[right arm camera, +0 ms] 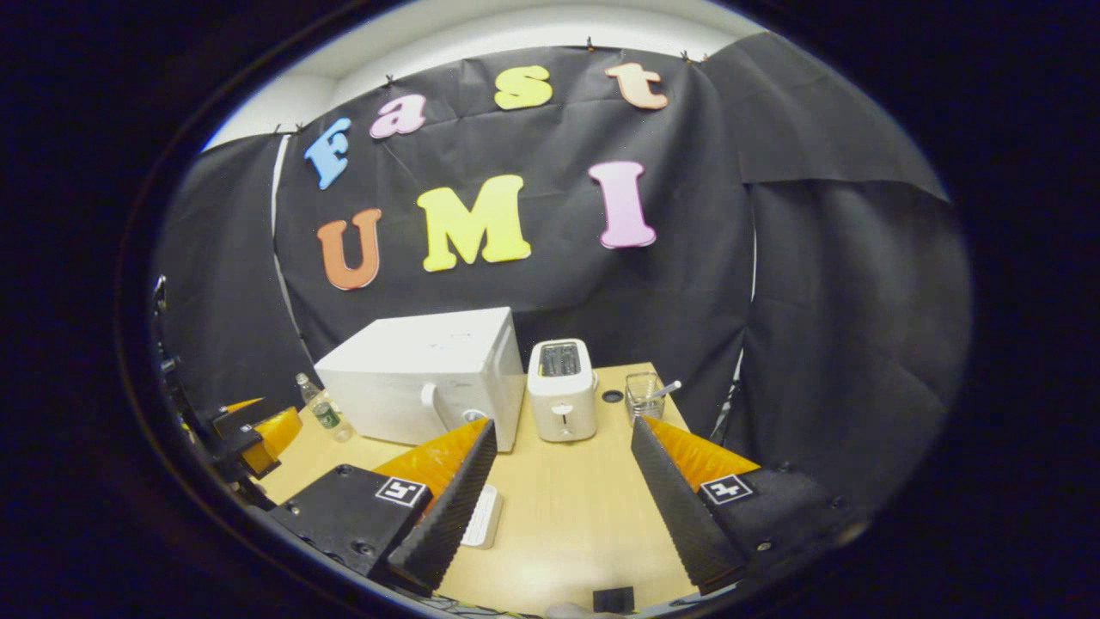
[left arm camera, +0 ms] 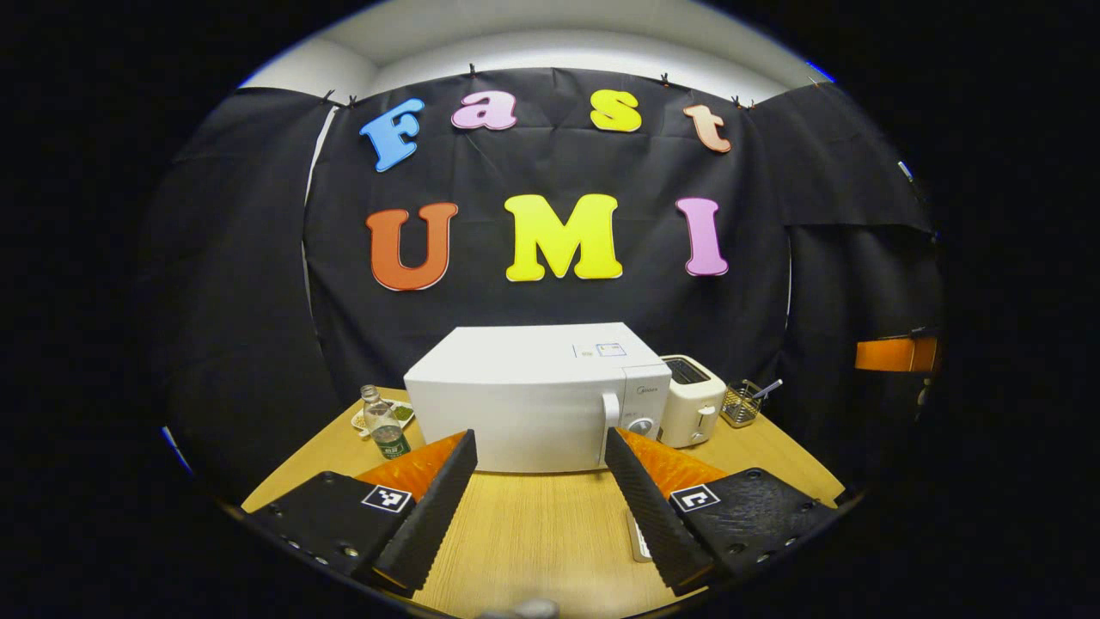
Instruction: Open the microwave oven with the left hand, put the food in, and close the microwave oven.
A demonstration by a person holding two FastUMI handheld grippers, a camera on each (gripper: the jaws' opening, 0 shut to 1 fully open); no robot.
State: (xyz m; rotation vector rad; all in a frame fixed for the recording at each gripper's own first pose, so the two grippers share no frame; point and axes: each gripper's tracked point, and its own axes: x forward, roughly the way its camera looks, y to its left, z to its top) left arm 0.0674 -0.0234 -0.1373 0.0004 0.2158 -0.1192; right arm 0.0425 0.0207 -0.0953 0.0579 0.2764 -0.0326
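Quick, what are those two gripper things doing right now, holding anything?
Left gripper: open, holding nothing, facing the closed microwave oven.
Right gripper: open, holding nothing, above the table.

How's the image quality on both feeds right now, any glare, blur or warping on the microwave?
Left gripper view: microwave sharp and evenly lit, no glare, edges bowed by fisheye. Right gripper view: microwave and toaster in focus but tilted and curved; the table has a soft sheen; the rim falls dark.

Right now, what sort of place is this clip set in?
Probably a mock kitchen counter inside a recording booth: a white microwave, a toaster and a water bottle stand on a wooden table against a black cloth wall.
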